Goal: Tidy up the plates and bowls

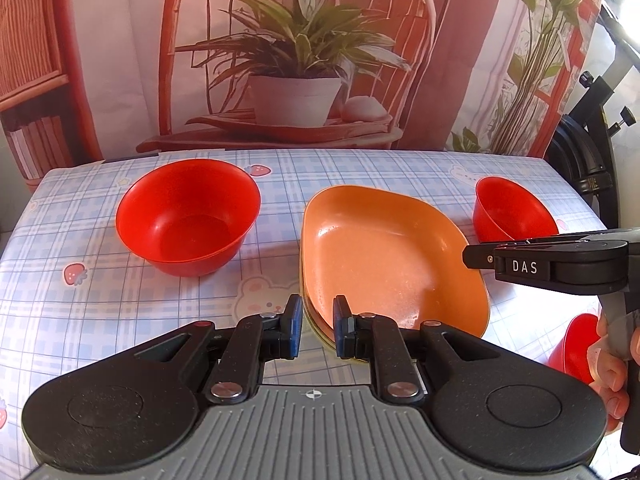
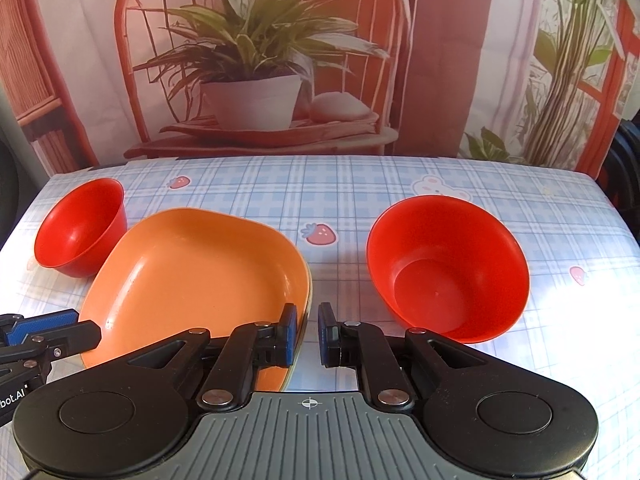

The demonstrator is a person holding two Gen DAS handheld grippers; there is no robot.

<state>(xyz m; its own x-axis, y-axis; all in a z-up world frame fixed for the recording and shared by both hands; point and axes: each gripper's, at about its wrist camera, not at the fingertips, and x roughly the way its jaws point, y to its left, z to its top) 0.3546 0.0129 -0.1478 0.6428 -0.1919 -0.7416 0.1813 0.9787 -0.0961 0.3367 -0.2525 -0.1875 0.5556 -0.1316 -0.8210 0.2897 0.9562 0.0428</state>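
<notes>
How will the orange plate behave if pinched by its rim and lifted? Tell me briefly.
The orange plate looks like rigid plastic, so probably stiff and light. Its glossy surface may slip between the fingers. It sits on another plate, whose edge shows underneath, so the lower one might shift.

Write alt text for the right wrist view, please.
An orange plate lies on a blue checked tablecloth, its near rim between the open fingers of the right gripper. A red bowl sits right, another far left.
</notes>
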